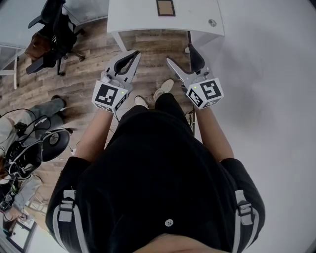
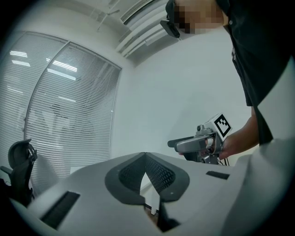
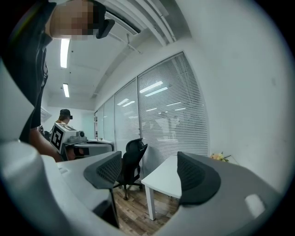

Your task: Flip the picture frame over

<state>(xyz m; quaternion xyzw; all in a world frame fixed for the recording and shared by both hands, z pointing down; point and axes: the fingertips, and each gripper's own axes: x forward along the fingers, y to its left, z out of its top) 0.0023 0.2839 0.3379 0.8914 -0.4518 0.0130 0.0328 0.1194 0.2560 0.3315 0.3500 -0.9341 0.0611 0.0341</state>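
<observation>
Left gripper (image 1: 132,56) is held out in front of the person's body, jaws clenched tip to tip with nothing between them. Right gripper (image 1: 180,53) is alongside it, jaws released and spread wide, empty. Only floor and table show through the gap.

Picture frame (image 1: 165,7) lies flat on the far white table (image 1: 133,17). It is ahead of both grippers, roughly between their lines and well apart from either. Brown border, tan centre; can't tell which face is up.

A small round thing (image 1: 212,22) sits on the table near its right end, apart from the frame. Wood plank floor (image 1: 89,59) runs under the table and off to the left, and a plain white wall (image 1: 266,74) is on the right. The right gripper view shows tall windows with blinds (image 3: 170,110) beyond the table.

Far left is a black office chair (image 1: 52,27). Near left are another person's grey-trousered leg (image 1: 47,108), a tangle of cables (image 1: 22,153) and a black round disc (image 1: 55,141). In the centre, the person's shoes (image 1: 163,89) stand on the floor just short of the table. Between the grippers and the frame are only a stretch of floor and the table's near edge.
</observation>
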